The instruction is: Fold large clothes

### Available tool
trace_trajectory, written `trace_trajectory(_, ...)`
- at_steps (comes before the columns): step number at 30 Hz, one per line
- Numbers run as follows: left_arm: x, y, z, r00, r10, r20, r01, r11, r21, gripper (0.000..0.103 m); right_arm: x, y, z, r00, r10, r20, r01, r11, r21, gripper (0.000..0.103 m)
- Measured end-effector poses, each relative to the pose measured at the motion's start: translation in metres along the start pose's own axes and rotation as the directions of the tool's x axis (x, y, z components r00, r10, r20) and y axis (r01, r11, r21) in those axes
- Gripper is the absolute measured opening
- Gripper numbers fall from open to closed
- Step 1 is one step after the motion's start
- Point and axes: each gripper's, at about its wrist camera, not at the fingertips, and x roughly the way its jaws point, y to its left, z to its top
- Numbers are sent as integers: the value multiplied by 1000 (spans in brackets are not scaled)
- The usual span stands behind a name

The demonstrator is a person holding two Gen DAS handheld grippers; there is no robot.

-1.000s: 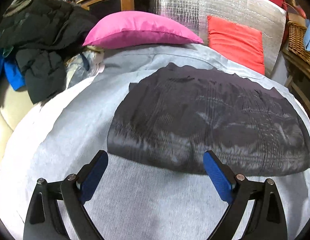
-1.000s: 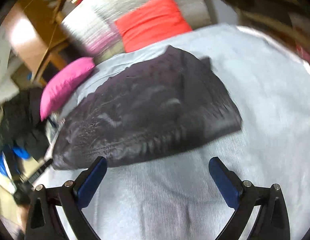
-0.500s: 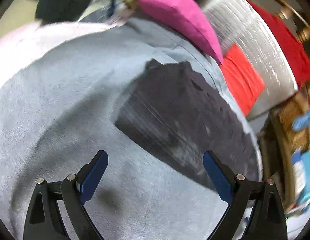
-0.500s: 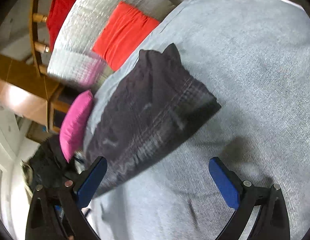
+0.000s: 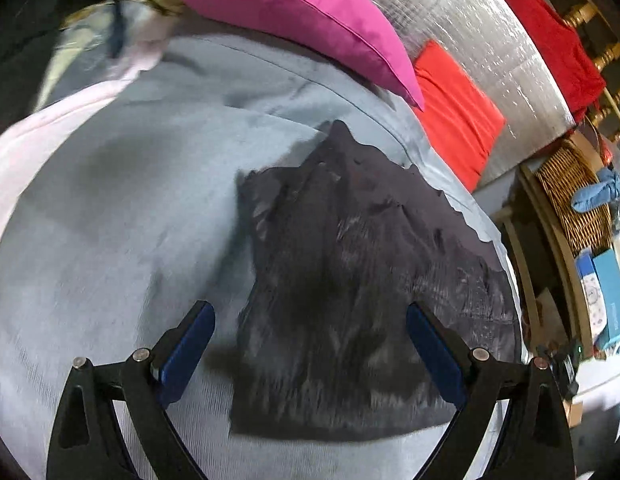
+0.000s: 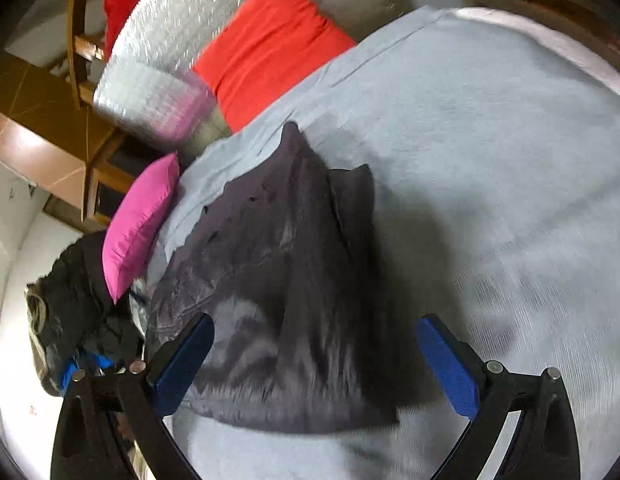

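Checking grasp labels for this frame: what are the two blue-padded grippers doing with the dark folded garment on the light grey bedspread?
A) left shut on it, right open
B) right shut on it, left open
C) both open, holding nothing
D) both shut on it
C: the left gripper and right gripper both stand with jaws wide apart, and the dark folded garment lies flat on the light grey bedspread, ungrasped.

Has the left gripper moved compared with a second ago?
Yes. The left gripper has come in over the dark garment, near the pink pillow; earlier it was short of the garment's near edge.
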Motion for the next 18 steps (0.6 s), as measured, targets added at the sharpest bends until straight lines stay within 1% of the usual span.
trace_trajectory(4,13,0,12,1000,27,-2,-27,999,23,96,24,4,19,999,-2,-39,0,999,-46,102)
trace_trajectory(6,22,-3,13,996,85,-7,-84,995,46,96,34,6,22,998,-9,-60,5,997,-71,102)
trace_trajectory(8,29,-9,12,993,114,-23,-111,989,95,96,44,6,22,997,-25,-80,18,996,-90,102)
trace_trajectory(10,39,-17,8,991,124,-55,-114,981,160,96,52,7,20,995,-28,-93,18,994,-106,102)
trace_trajectory(11,41,-18,6,991,117,-63,-105,980,172,96,55,9,19,995,-31,-95,20,993,-117,101)
trace_trajectory(13,47,-20,5,991,85,-100,-66,982,179,96,60,15,19,994,-27,-103,13,991,-135,91)
trace_trajectory(14,47,-19,5,991,73,-109,-53,984,172,96,63,20,18,993,-26,-115,9,989,-147,81)
trace_trajectory(16,49,-16,7,992,49,-120,-30,988,151,96,66,27,17,991,-66,-119,43,982,-184,80)
trace_trajectory(18,48,-9,9,992,38,-122,-24,993,118,96,69,27,18,989,-76,-124,52,982,-182,80)
